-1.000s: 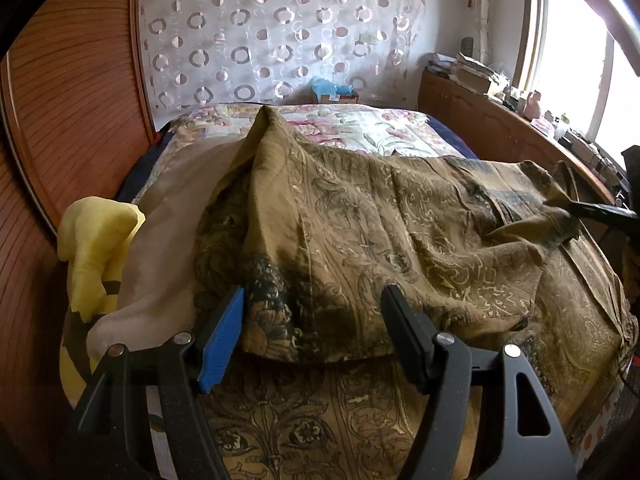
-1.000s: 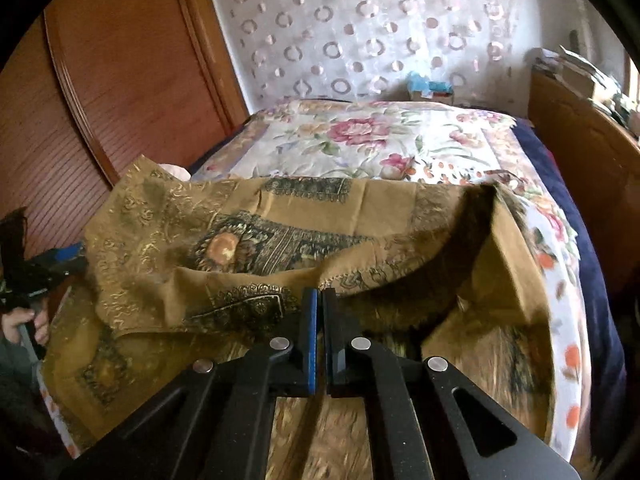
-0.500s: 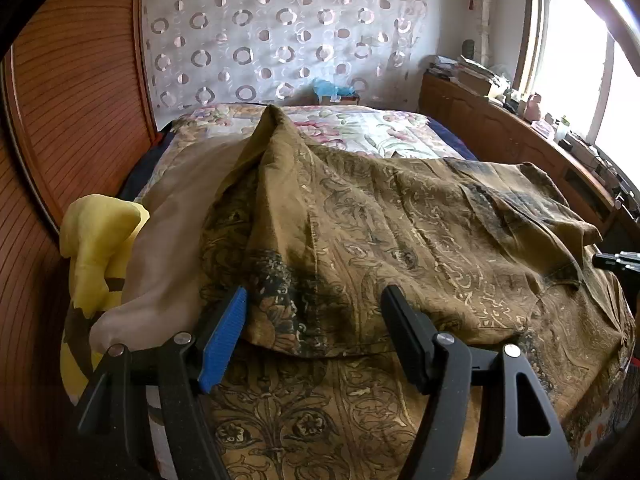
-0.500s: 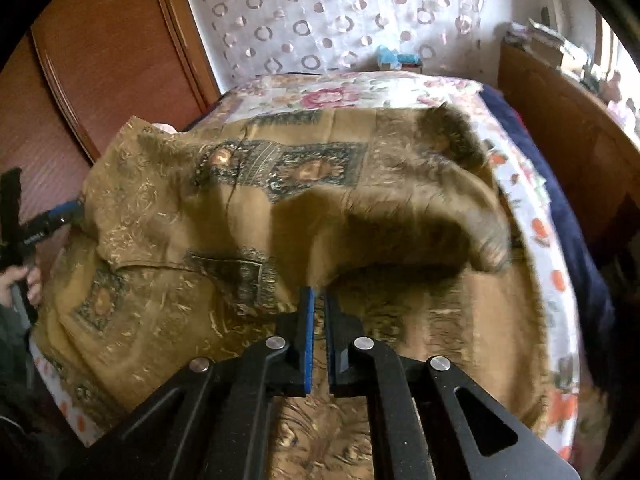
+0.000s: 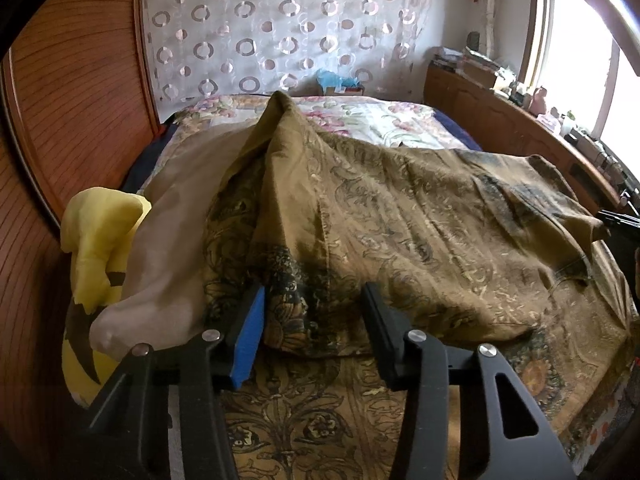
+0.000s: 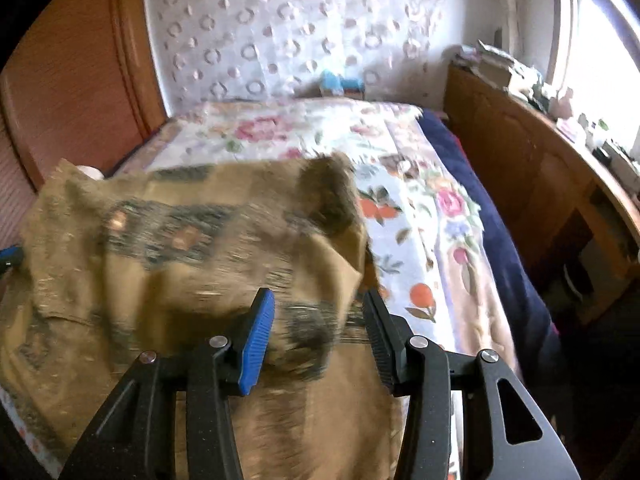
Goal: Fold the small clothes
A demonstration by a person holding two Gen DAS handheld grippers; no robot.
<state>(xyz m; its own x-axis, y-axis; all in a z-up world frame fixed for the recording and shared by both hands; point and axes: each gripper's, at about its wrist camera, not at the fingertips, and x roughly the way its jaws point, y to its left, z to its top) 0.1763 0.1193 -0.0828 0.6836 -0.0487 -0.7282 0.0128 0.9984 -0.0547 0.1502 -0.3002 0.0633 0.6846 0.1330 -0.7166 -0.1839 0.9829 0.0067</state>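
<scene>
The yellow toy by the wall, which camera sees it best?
The left wrist view: the yellow toy sits sharp at the bed's left edge, beside the brown patterned cloth. The right wrist view, blurred, doesn't show it.

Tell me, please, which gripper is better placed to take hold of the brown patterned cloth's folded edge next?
Left. The left gripper sits steady with the brown patterned cloth's folded edge between its closing fingers. The right gripper has just been opening, its view blurred, with cloth loose between its fingers.

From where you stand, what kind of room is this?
Most likely a bedroom in a home: a bed with a floral bedspread, a circle-patterned curtain behind it, and a cluttered wooden sideboard under the window.
</scene>
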